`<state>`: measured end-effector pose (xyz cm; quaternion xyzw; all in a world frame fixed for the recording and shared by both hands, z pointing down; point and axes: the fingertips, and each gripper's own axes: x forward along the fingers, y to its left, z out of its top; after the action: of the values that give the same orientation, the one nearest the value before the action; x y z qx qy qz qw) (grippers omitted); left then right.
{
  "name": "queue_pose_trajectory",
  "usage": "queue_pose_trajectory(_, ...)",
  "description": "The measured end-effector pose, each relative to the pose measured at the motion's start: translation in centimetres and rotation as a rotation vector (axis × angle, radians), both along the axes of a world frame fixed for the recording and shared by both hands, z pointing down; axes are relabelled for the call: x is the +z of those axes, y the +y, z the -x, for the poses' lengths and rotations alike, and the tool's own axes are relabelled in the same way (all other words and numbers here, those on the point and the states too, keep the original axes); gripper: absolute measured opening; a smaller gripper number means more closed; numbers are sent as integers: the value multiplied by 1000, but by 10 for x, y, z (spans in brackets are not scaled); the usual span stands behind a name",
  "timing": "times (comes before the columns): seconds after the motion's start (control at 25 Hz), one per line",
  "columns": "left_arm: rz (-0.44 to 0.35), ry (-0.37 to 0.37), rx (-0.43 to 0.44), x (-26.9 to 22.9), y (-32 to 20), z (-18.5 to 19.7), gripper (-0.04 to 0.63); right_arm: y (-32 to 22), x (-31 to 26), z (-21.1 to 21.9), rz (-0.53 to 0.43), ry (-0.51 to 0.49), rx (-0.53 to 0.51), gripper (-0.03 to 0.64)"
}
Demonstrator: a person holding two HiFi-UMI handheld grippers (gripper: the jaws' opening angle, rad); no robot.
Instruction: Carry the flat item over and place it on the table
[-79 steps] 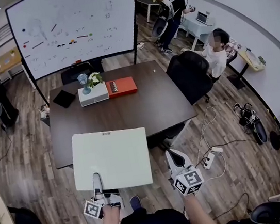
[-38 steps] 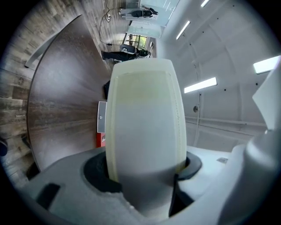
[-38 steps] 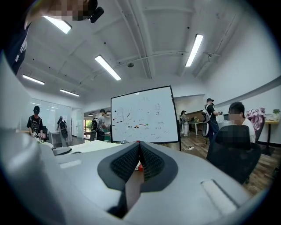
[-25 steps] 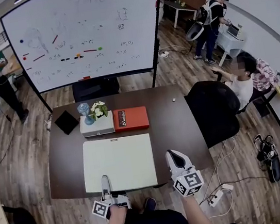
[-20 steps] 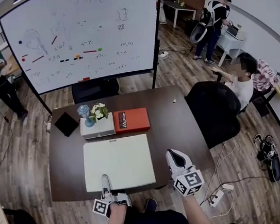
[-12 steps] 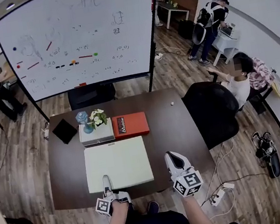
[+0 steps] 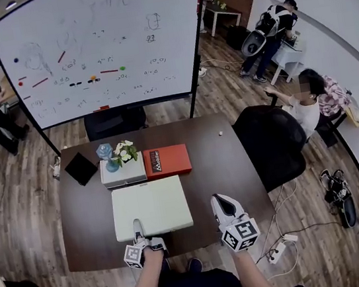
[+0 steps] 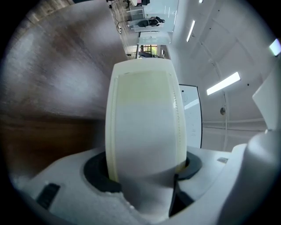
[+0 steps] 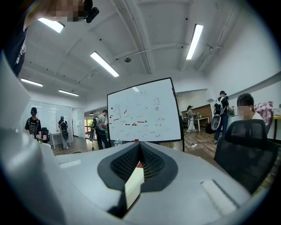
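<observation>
The whiteboard (image 7: 102, 51) stands at 12 o'clock beyond the table (image 7: 215, 161). It carries small marks and scribbles in black, red and other colours, none of which I can read. A black chair (image 7: 270, 143) sits at the table's 3 o'clock side.

My panel (image 7: 150, 207), flat and white, lies over the near half of the table. Its far edge is just short of a white box (image 7: 123, 175) and a red box (image 7: 167, 161) at its 12 o'clock. The red box has white print along its left end, too small to read. Flowers (image 7: 126, 151) sit on the white box, and a black pad (image 7: 80, 167) lies at 10 o'clock from the panel.

My left gripper (image 7: 138, 227) bites the panel's near edge at 6 o'clock. Only the left gripper view shows the grip. There both jaws press on the panel's faces, and the panel runs away edge-on with tabletop wood on one side and ceiling lights on the other. Neither view tells me whether the panel rests on the wood.

My right gripper (image 7: 219, 202) hovers by the table's near edge, at 3 o'clock from the panel and apart from it. The head view does not show how its jaws stand. The right gripper view shows the pads closed together with nothing between them. Through the notch beneath them I see a sliver of the panel and a bit of red.
</observation>
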<state>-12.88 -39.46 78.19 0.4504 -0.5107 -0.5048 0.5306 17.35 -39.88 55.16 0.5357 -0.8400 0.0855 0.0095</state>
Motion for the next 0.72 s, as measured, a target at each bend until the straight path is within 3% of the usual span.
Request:
queue_pose_trajectory(0.2, 22, -1, 17, 23, -22, -4, 282, -3, 9, 2, 23, 6, 3, 9)
queue_pose_trajectory(0.6, 97, -91, 45, 66, -51, 7, 286, -13, 8, 24, 22, 29, -26, 9)
queue_pose_trajectory(0.72, 97, -84, 44, 76, -55, 12, 287, -17, 4, 29, 11, 29, -24, 9)
